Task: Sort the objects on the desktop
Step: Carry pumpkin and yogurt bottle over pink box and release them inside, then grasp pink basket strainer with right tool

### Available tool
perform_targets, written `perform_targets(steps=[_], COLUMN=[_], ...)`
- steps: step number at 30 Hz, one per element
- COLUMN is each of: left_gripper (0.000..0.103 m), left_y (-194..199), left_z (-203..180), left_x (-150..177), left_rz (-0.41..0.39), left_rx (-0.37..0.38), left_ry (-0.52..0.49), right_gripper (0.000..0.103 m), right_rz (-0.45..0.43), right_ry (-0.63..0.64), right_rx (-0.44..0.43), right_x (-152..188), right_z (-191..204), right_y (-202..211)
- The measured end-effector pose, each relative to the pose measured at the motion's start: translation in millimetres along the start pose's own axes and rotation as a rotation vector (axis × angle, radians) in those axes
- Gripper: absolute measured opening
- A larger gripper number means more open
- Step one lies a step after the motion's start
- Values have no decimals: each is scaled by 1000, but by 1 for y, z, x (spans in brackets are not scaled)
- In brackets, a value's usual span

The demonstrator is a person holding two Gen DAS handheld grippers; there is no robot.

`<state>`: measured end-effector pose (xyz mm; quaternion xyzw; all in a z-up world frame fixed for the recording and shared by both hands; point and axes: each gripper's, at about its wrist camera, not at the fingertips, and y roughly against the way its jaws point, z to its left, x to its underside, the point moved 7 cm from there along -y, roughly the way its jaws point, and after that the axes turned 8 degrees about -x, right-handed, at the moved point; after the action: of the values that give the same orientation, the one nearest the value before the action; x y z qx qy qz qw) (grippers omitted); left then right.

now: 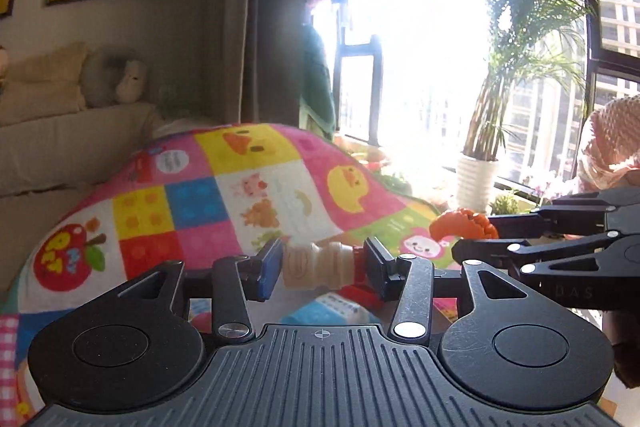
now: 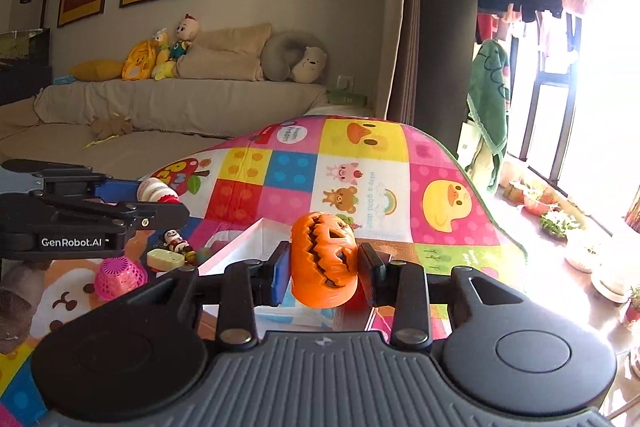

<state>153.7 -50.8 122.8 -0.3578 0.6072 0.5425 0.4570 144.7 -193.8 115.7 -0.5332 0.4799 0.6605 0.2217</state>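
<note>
- Left tongs: clamped end to end on a beige ribbed bottle, held above the patchwork mat.
- Right tongs: gripping an orange jack-o'-lantern above the white box.

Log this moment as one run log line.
left gripper: shut on bottle | right gripper: shut on pumpkin | both above box

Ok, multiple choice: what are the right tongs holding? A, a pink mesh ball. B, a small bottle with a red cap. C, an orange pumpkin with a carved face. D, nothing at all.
C: the right tongs are clamped on the orange pumpkin, its carved face showing between the pads.
</note>
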Motion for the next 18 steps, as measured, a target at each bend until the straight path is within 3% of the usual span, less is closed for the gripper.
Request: perform_targets(steps=[3,7,13,18], left_gripper=[74,86,96,97], left_y=[-15,-9,17,33], left_z=[19,60,96,96], left_x=[1,41,120,144], left_rz=[23,88,210,228], left_rx=[-40,-159,-307,-319], left_ry=[43,72,64,42], right_gripper=[38,45,49,51], right_rz=[38,57,130,143], right_ry=[-26,-44,-29,19], right_rx=[1,-3,-16,-83], right_x=[3,22,54,49], right_z=[-10,-17,-4,31], right_y=[-27,-37,-47,-58])
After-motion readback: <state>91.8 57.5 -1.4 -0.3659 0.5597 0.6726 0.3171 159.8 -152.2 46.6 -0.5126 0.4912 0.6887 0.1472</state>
